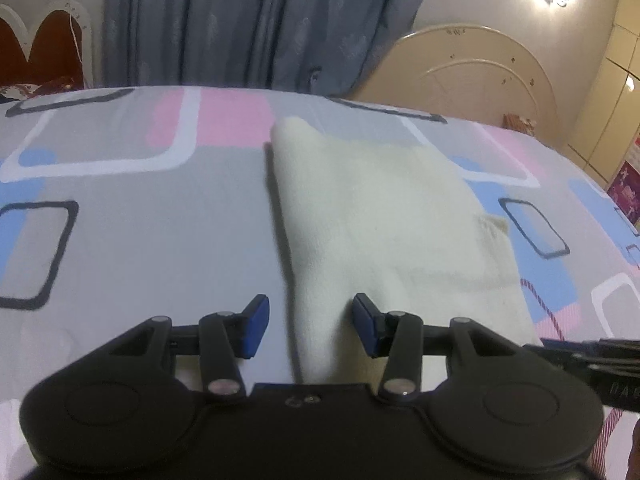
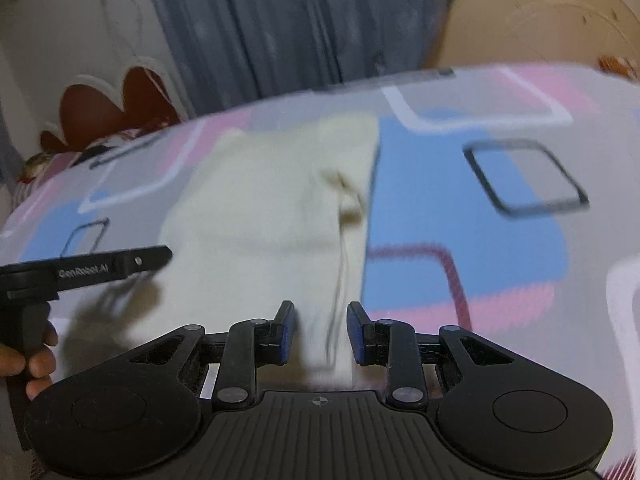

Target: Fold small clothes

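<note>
Cream knit, soft and thick: the small garment (image 1: 384,216) lies flat on the bed (image 1: 132,240), already doubled over into a long panel, with its left side a clean folded edge and a bit of trim poking out on the right. My left tool (image 1: 310,326) hovers over the near end of that panel with its blue pads spread apart and nothing between them. My right tool (image 2: 320,330) is likewise parted and empty, poised above the near right portion where a thin drawstring (image 2: 340,248) trails toward me; that view is blurred, so I cannot tell how the cord is tied.

I judge the next fold is bringing the near end up over the far end. To do it well I should pinch both near corners through all layers, tuck the cord inside first, lift evenly so neither side lags, and lay the edge square on the far hem. The thick knit may spring back, so I'd press it flat.
</note>
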`<state>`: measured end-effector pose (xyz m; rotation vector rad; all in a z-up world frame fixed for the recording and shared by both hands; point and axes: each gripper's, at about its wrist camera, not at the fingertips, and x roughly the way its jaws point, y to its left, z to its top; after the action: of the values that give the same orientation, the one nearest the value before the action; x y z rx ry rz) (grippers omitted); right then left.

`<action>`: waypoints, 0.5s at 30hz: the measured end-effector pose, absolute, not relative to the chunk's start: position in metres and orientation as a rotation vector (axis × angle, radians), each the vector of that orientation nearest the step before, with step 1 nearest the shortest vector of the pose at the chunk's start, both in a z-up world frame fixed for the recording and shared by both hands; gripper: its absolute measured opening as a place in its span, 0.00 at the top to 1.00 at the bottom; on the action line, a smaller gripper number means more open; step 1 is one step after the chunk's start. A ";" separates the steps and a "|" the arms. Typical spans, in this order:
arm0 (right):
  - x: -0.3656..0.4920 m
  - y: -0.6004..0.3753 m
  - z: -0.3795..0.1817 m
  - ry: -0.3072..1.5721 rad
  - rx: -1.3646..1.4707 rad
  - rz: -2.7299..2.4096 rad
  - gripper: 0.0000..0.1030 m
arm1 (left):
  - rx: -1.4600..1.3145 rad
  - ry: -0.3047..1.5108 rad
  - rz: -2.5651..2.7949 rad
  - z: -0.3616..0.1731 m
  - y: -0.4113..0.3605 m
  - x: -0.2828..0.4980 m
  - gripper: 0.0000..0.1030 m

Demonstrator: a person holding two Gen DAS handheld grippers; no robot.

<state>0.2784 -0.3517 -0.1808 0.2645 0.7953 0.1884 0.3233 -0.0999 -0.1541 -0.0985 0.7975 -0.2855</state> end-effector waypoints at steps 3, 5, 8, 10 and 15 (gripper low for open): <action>0.272 -0.346 -0.183 0.797 0.261 0.188 0.72 | -0.101 0.804 -0.286 -0.157 -0.102 0.321 0.55; 0.270 -0.339 -0.182 0.788 0.224 0.184 0.82 | -0.101 0.805 -0.284 -0.158 -0.103 0.320 0.55; 0.272 -0.343 -0.182 0.792 0.275 0.183 0.94 | -0.095 0.805 -0.294 -0.156 -0.105 0.317 0.55; 0.271 -0.352 -0.178 0.780 0.315 0.192 0.95 | -0.070 0.796 -0.311 -0.153 -0.107 0.314 0.55; 0.257 -0.356 -0.175 0.751 0.210 0.143 0.96 | -0.058 0.776 -0.359 -0.148 -0.117 0.307 0.49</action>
<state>0.2570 -0.3559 -0.1750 0.2102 0.7507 0.1427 0.3067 -0.1166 -0.1480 -0.0576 0.7762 -0.3591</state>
